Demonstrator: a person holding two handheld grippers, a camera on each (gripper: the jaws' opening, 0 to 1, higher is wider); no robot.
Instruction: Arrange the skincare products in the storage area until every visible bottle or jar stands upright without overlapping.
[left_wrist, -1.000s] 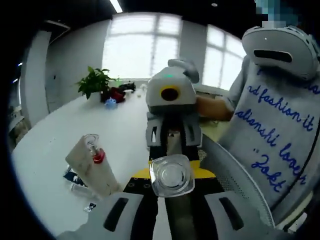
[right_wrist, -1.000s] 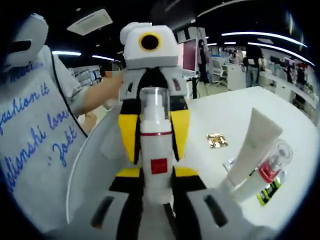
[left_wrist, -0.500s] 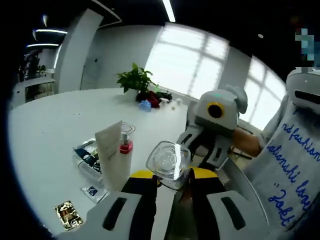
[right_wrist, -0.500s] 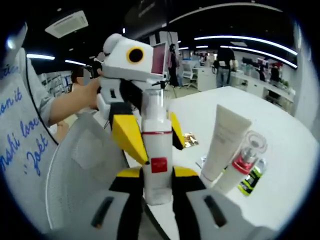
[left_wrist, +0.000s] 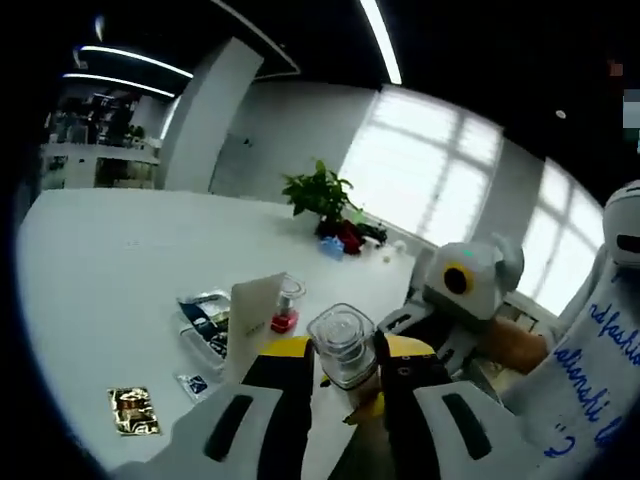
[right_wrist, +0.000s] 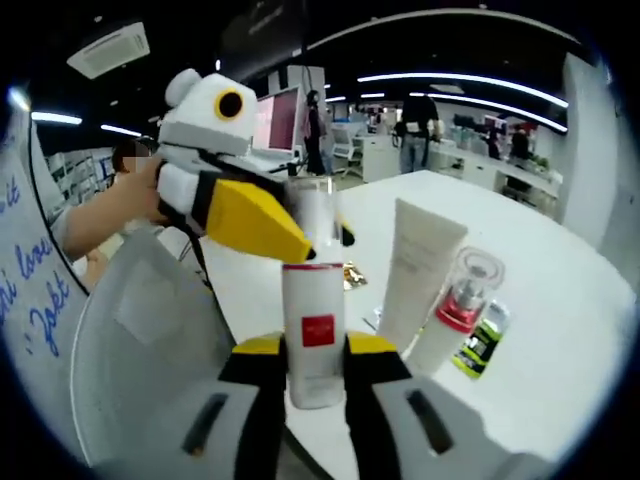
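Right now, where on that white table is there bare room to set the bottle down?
Bare tabletop spreads left of the white tube, toward the plant. It is crowded around the tube, the red-collared bottle and the flat packets beside them.

The tube (right_wrist: 418, 277) stands on the table (right_wrist: 560, 330); all places below are given from it. In the right gripper view, the capped bottle (right_wrist: 455, 310) stands just to its right, touching or almost touching it, and a sachet (right_wrist: 481, 338) lies on the table right of that bottle. The pump bottle (right_wrist: 312, 305) is to the tube's left, nearer the camera, between the jaws of the right gripper (right_wrist: 314, 375). The left gripper (right_wrist: 235, 170) is further left and above. In the left gripper view, flat packets (left_wrist: 205, 322) lie left of the tube (left_wrist: 250, 322), a square sachet (left_wrist: 132, 410) lies further left and nearer, and a plant (left_wrist: 320, 192) stands far behind.
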